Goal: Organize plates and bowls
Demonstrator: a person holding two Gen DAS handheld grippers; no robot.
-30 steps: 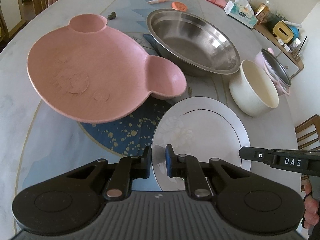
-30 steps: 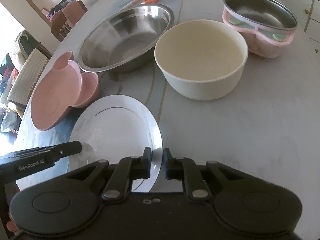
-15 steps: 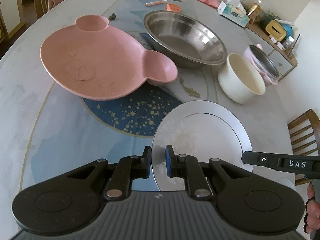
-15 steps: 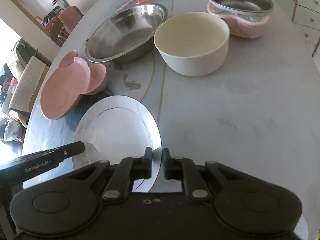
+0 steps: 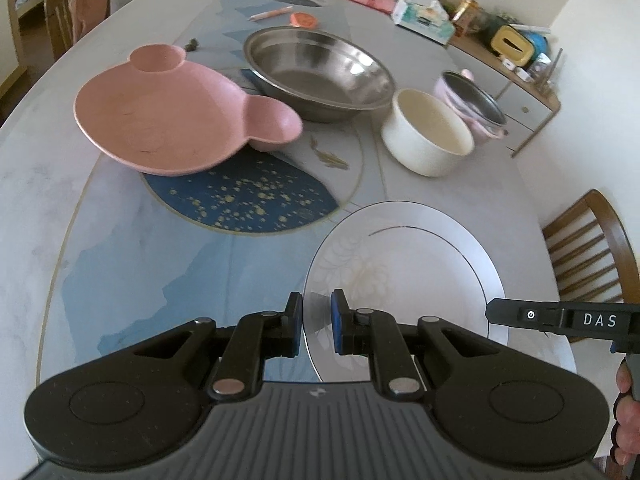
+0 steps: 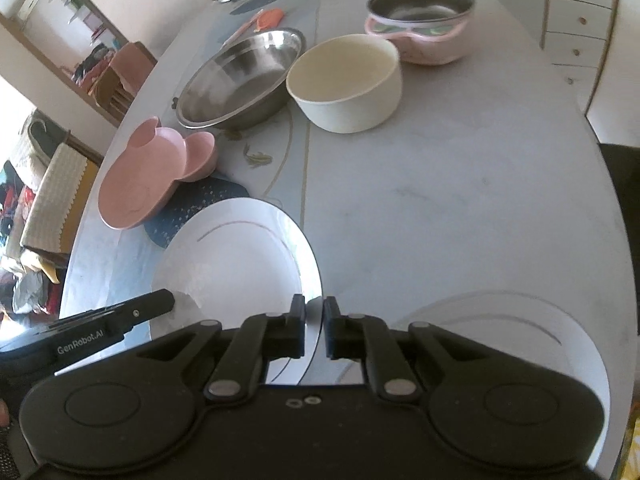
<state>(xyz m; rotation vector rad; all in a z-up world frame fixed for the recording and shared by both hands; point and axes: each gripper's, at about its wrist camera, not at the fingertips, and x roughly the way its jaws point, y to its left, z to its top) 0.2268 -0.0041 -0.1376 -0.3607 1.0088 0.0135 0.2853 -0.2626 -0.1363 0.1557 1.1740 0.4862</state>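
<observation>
The white plate (image 5: 404,276) is hanging above the table (image 5: 120,240), the left gripper (image 5: 316,322) clamping its near-left rim, the right gripper (image 6: 314,330) pinching the opposite edge. Sorting is looking barely begun: pink bear plate (image 5: 168,116), steel basin (image 5: 316,72), cream bowl (image 5: 428,136) and pink pot (image 5: 472,104) are all sitting apart, unstacked, seemingly empty.

left gripper (image 5: 316,324): fingers clamped, angled downward | right gripper (image 6: 314,330): fingers clamped, angled downward
</observation>
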